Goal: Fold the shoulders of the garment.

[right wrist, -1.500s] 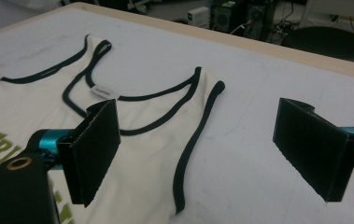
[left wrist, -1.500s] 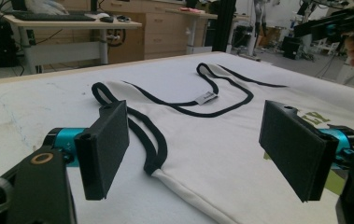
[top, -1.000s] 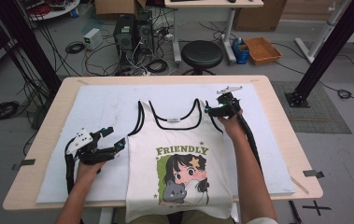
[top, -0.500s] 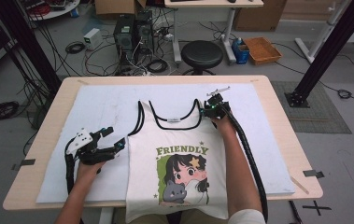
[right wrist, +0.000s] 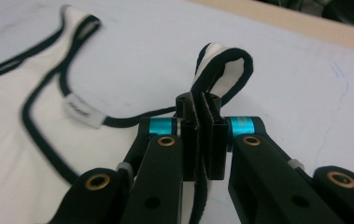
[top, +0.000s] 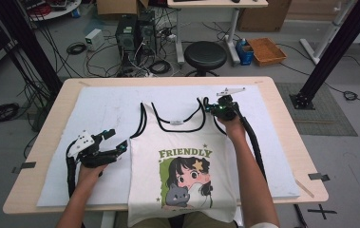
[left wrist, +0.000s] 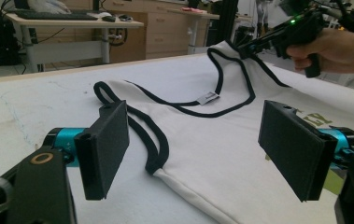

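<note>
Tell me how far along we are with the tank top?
Done: the tank top lies flat, print up, on the white mat. In hand: the right gripper has just closed on the right shoulder strap. Left: the left gripper is open beside the left strap, nothing folded yet.

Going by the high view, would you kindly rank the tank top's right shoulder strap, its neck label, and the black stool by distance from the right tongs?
1. The right shoulder strap, clamped in the right tongs themselves.
2. The neck label, to the left on the tank top, below the neckline.
3. The black stool, on the floor beyond the table's far edge.
</note>
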Motion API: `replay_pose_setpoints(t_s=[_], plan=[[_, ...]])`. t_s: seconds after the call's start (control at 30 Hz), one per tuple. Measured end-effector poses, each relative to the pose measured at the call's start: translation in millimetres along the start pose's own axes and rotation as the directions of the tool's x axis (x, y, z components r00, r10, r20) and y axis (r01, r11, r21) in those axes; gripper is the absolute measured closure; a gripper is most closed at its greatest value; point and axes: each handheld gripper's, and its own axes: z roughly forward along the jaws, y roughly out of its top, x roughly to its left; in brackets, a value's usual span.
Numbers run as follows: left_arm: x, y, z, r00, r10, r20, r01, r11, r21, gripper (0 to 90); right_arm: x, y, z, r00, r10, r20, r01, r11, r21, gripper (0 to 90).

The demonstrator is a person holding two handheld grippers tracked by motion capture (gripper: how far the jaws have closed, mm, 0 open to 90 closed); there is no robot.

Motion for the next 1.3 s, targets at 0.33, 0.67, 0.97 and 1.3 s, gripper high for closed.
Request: replay_pose_setpoints(t_s=[0.33,0.67,0.97,1.3], plan=[[-0.8,0.0,0.0,1.0000,0.004,-0.002,-0.004,1.0000,0.002,24.6,18.1,-30.2,-36.9,0.9865,-0.035,-0.160,0.033,0.999,-0.014,87.2],[-0.7,0.1,0.2,1.0000,0.006,-0.004,-0.006,1.0000,0.003,24.6,30.6,-50.2,-64.1,0.9773,-0.060,-0.203,0.057,0.998,-0.023,49.6],[-0.6,0.2,0.0,1.0000,0.006,-0.002,-0.006,1.0000,0.005,24.7,78.9,-49.9,-26.8,0.9412,-0.172,-0.291,0.207,0.974,0.095,46.0],[-0.5,0.2,0.4,1.0000,0.005,-0.004,-0.005,1.0000,0.005,24.7,95.2,-72.6,-41.4,0.8818,-0.293,-0.369,0.369,0.917,0.152,58.8]])
